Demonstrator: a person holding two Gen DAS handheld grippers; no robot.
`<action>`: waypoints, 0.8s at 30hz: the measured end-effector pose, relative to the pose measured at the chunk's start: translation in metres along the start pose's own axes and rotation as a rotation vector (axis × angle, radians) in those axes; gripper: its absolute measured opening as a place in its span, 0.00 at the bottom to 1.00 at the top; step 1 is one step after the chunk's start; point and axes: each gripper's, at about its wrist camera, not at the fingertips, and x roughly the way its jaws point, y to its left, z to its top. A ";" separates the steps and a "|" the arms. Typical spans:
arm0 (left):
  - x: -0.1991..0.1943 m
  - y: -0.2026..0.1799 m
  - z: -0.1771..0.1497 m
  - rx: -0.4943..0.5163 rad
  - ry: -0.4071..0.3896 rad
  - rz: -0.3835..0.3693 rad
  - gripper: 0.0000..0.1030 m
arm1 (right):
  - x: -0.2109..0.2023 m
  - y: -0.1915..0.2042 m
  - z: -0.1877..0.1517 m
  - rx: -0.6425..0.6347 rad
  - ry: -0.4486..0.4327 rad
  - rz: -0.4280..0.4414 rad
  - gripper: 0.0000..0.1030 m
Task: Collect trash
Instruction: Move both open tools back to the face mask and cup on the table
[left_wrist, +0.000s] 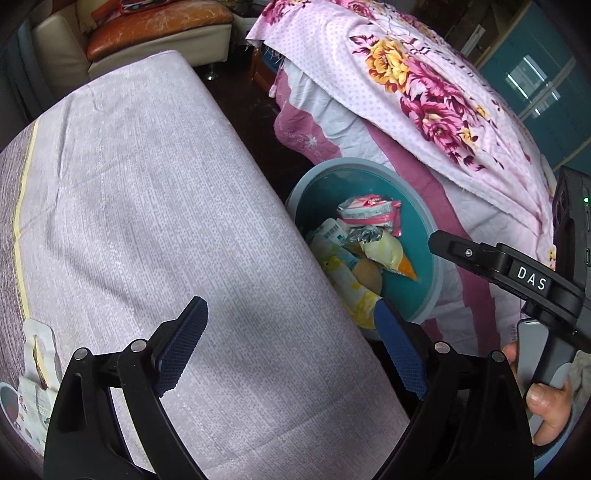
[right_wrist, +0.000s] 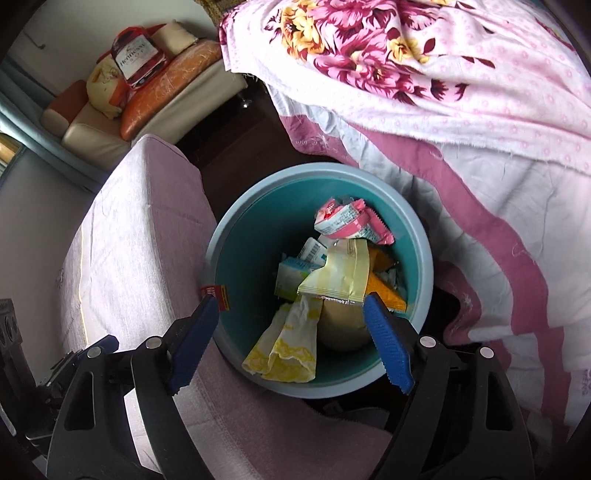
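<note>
A teal trash bin (right_wrist: 236, 236) stands on the floor between the cloth-covered table and the bed. It holds several wrappers: a pink one (right_wrist: 347, 221), a pale yellow one (right_wrist: 340, 273) and a crumpled yellow-white one (right_wrist: 288, 347). My right gripper (right_wrist: 291, 339) is open and empty, right above the bin's near rim. My left gripper (left_wrist: 291, 347) is open and empty above the table's right edge; the bin (left_wrist: 424, 236) lies ahead to its right. A white wrapper (left_wrist: 33, 369) lies on the table at the far left of the left wrist view.
The table carries a pale lilac cloth (left_wrist: 155, 206). A flowered pink blanket (left_wrist: 424, 85) hangs over the bed beside the bin. A sofa with orange cushions (right_wrist: 162, 81) stands at the back. The right gripper's body (left_wrist: 517, 273) shows in the left wrist view.
</note>
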 end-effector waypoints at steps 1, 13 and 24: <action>-0.002 0.002 -0.001 -0.004 -0.002 -0.001 0.89 | 0.001 0.002 -0.001 -0.003 0.003 -0.001 0.75; -0.032 0.032 -0.020 -0.055 -0.048 -0.025 0.89 | -0.010 0.045 -0.017 -0.088 0.002 -0.007 0.80; -0.065 0.076 -0.045 -0.131 -0.102 -0.025 0.90 | -0.020 0.100 -0.039 -0.182 0.013 0.004 0.80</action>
